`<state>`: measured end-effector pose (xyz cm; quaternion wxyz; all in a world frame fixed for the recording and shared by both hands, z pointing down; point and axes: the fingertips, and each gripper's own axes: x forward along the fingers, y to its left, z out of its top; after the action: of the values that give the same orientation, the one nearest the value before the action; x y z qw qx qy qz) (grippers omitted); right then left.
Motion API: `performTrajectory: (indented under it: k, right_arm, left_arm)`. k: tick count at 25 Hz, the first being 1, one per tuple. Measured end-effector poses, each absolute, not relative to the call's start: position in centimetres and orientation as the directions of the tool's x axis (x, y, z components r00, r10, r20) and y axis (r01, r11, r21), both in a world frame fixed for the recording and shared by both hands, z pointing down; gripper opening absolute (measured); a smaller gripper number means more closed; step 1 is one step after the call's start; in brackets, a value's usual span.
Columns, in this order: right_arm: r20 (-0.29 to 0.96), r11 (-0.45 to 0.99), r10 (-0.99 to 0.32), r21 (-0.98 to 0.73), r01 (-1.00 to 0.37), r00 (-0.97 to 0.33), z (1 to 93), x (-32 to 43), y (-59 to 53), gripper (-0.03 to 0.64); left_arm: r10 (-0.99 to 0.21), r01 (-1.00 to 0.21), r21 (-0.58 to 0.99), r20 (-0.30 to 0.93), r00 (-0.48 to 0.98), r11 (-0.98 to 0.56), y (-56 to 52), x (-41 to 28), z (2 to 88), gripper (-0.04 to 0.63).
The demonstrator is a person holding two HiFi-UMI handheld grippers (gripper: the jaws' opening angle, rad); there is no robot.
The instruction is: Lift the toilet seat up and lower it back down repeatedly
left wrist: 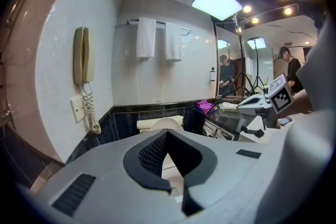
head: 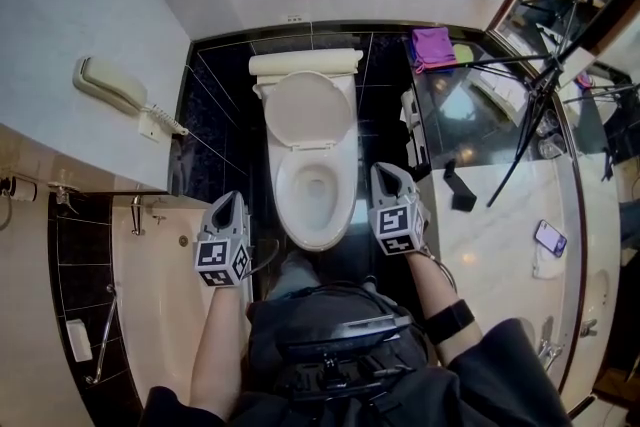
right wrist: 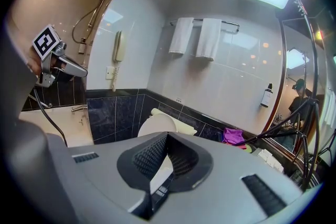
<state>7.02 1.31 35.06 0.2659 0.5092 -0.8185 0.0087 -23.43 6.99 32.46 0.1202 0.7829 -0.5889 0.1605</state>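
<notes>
The white toilet (head: 313, 165) stands in the middle against black tiles. A round lid (head: 309, 110) leans upright against the tank, and the bowl (head: 316, 198) is uncovered; I cannot tell whether the seat ring is up with the lid. My left gripper (head: 232, 201) hovers left of the bowl's front and my right gripper (head: 385, 171) hovers to its right. Neither touches the toilet. Both are shut with nothing held. The left gripper view shows its jaws (left wrist: 177, 192) closed over the lid (left wrist: 164, 124); the right gripper view shows its jaws (right wrist: 152, 194) closed likewise.
A wall phone (head: 112, 85) hangs at left above a bathtub (head: 165, 285). Two towels (right wrist: 195, 38) hang over the toilet. At right a glass counter (head: 500, 205) carries a purple cloth (head: 433, 46), a phone (head: 550, 237) and a tripod (head: 535, 105).
</notes>
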Motion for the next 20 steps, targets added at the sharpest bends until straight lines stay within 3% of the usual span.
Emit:
performTrajectory:
  k: [18, 20]
  right_arm:
    - [0.477, 0.477, -0.816, 0.237, -0.846, -0.326, 37.6, 7.1, -1.2, 0.021]
    - [0.498, 0.457, -0.810, 0.203, -0.866, -0.311, 38.9, 7.3, -1.5, 0.052]
  left_arm:
    - [-0.898, -0.962, -0.037, 0.370, 0.237, -0.269, 4.6, -23.4, 32.8, 0.000]
    - [-0.892, -0.960, -0.037, 0.380, 0.244, -0.279, 4.1, -23.5, 33.5, 0.000]
